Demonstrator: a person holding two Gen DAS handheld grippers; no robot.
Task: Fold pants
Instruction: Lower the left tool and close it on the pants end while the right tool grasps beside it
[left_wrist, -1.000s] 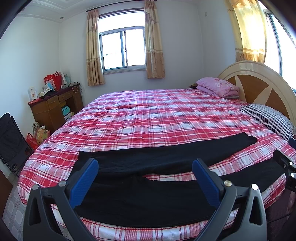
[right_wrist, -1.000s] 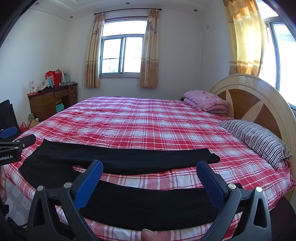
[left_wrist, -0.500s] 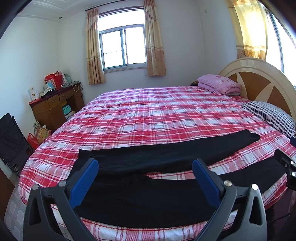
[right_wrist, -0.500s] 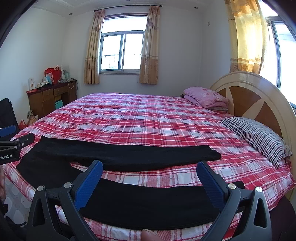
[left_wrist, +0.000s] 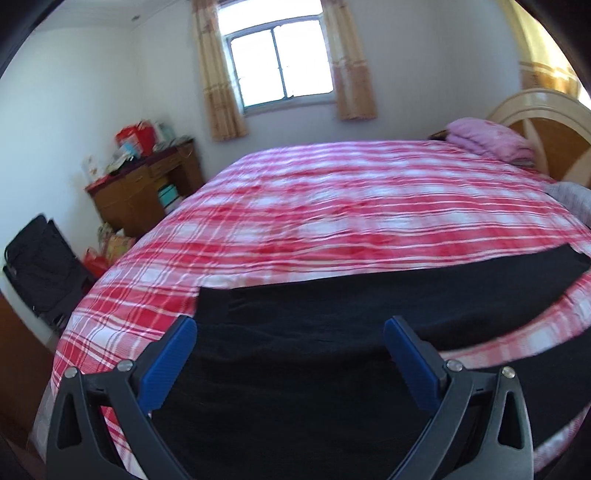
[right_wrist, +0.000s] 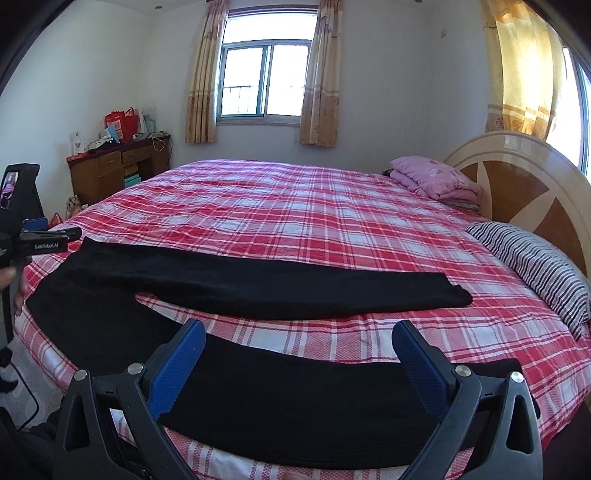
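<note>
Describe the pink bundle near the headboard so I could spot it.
Find the round bed with the red plaid cover. By its curved wooden headboard sits the folded pink floral quilt, beyond the black-and-white striped pillow; it alone is pink.

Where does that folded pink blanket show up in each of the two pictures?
Left wrist view: the pink blanket sits at the upper right, by the headboard.
Right wrist view: it lies right of centre, again beside the headboard.
Shared landmark: the curtained window on the far wall.
</note>
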